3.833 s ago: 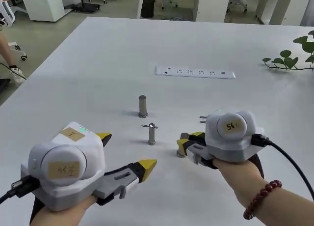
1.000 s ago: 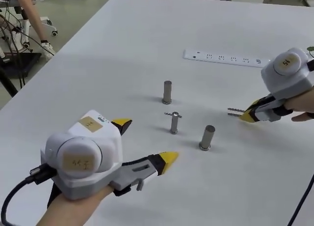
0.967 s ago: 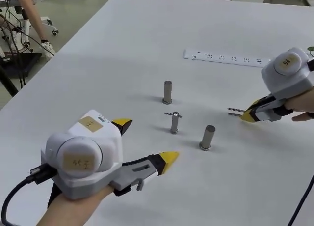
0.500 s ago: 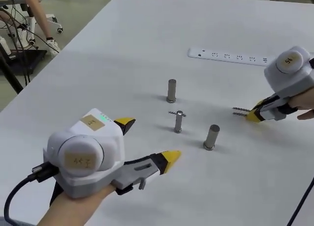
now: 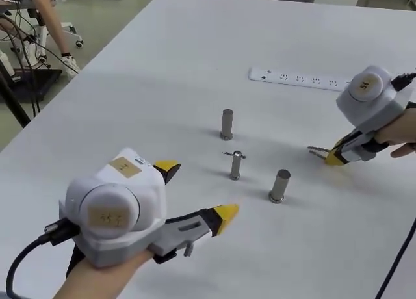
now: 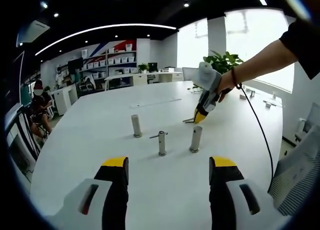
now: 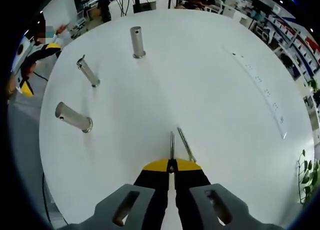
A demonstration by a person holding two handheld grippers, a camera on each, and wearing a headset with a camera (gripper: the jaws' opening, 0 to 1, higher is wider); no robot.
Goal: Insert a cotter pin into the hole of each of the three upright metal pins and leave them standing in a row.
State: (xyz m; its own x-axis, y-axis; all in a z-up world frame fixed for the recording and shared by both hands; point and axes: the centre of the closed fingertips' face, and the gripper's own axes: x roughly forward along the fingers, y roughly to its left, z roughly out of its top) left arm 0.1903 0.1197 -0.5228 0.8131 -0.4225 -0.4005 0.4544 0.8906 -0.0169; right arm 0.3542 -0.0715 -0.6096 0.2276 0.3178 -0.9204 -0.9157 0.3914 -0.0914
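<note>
Steel-grey and upright, three metal pins stand on the white table (image 5: 130,84) in a slanted row. We see the far pin (image 5: 227,124) at about 12 o'clock of the middle pin (image 5: 235,166), and the near pin (image 5: 280,185) at about 4 o'clock of it. Each stands apart from its neighbour.

The middle pin carries a fitted cotter pin (image 5: 229,155) crosswise through its top, sticking out toward 9 o'clock. The tops of the far and near pins look bare from our head view.

At about 2 o'clock of the near pin, our right gripper (image 5: 335,157) has its yellow-tipped tongs pressed together on a loose cotter pin (image 5: 318,151). In the right gripper view the two thin legs of that pin reach forward from the tips and splay slightly. They point toward 9 o'clock in the head view, low over the table and well short of the near pin. We cannot tell whether they touch the surface.

Our left gripper (image 5: 197,190) is at about 8 o'clock of the middle pin. Its tongs are spread wide with nothing between them, and they are aimed at the row. In the left gripper view the three pins sit between the two yellow tips.

A white power strip (image 5: 299,80) lies flat at about 2 o'clock of the far pin, well beyond the row.
</note>
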